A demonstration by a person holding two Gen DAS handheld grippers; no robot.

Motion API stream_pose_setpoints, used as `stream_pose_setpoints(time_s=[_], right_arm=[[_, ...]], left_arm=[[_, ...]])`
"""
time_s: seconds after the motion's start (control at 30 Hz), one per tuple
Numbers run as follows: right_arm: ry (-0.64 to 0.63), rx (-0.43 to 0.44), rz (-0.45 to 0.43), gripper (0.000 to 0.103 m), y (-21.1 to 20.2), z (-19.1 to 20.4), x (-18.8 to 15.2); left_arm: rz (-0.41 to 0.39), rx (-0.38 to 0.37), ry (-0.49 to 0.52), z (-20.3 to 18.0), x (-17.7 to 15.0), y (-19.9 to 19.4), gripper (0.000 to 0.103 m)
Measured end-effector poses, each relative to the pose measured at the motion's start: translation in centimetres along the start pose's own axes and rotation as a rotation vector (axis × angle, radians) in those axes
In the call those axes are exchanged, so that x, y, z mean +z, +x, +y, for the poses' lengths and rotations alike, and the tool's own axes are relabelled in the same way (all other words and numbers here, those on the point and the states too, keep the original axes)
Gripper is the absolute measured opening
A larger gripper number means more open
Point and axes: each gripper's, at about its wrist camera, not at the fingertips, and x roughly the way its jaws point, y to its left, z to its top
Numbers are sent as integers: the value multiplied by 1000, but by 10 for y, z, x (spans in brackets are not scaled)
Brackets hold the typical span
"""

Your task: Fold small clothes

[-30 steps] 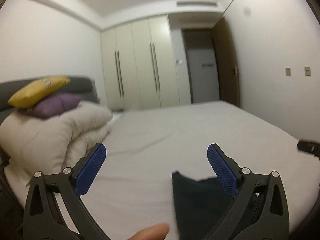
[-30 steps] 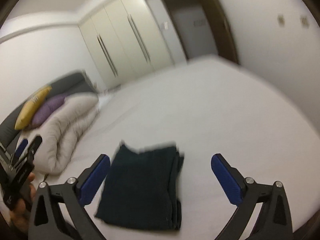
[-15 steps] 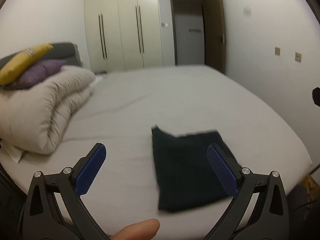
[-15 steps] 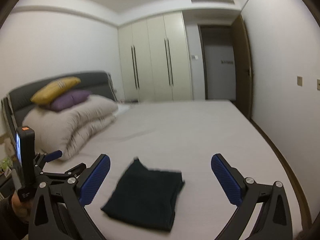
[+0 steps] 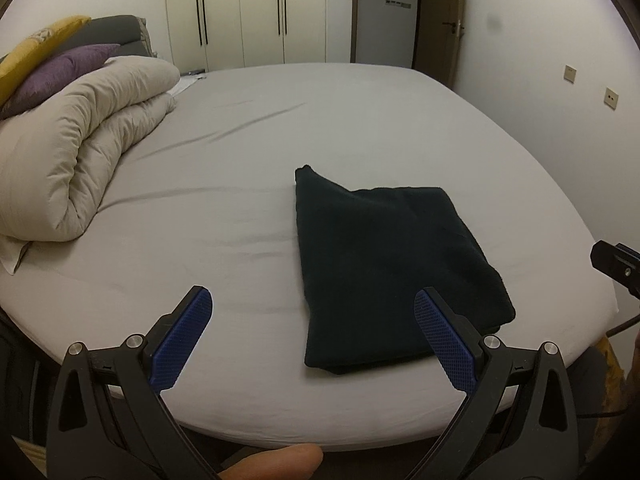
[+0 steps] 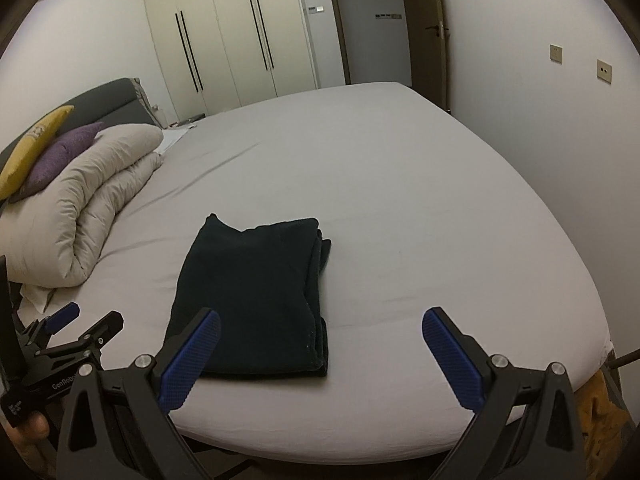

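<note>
While both jaws gape empty, folded dark garment (image 5: 384,264) lies flat on bed (image 5: 360,120).
Left gripper (image 5: 312,332) and right gripper (image 6: 320,340) hover short of it; rolled duvet (image 5: 80,152) sits far left of the jaws.

1. Left gripper (image 6: 60,354), seen at the lower left of the right wrist view: white lettering "GenRobo" is printed along its black frame; the word runs under the right gripper's finger (image 6: 188,360) and its ending cannot be read.
2. Same gripper, lower down on the frame, at the corner nearest the picture's left edge: a small white marking is present. It is too small to read.
3. Yellow pillow (image 6: 34,144), to the upper left of the left gripper in the right wrist view: a pale printed pattern shows on its cover. No characters can be made out.
</note>
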Motion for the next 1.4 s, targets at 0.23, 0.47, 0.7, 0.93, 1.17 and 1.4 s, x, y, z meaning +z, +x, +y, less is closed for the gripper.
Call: stream_pose_setpoints(time_s=[0.23,0.47,0.7,0.93,1.17,1.4], right_arm=[[-9,-7,33,103,20,8,1],[-13,-7,51,103,28,8,1],[-20,-3,59,103,32,11,1],[-26,-6,73,103,36,14,-3],[-28,-5,83,103,40,15,-5],[-29,-3,89,103,42,15,-6]], left_arm=[[30,-8,-1,3,3,17,103],[53,-15,-4,3,4,26,103],[60,-23,-14,5,5,33,103],[72,-22,-23,6,2,40,103],[81,-22,-31,8,0,46,103],[87,-20,-35,8,-1,50,103]])
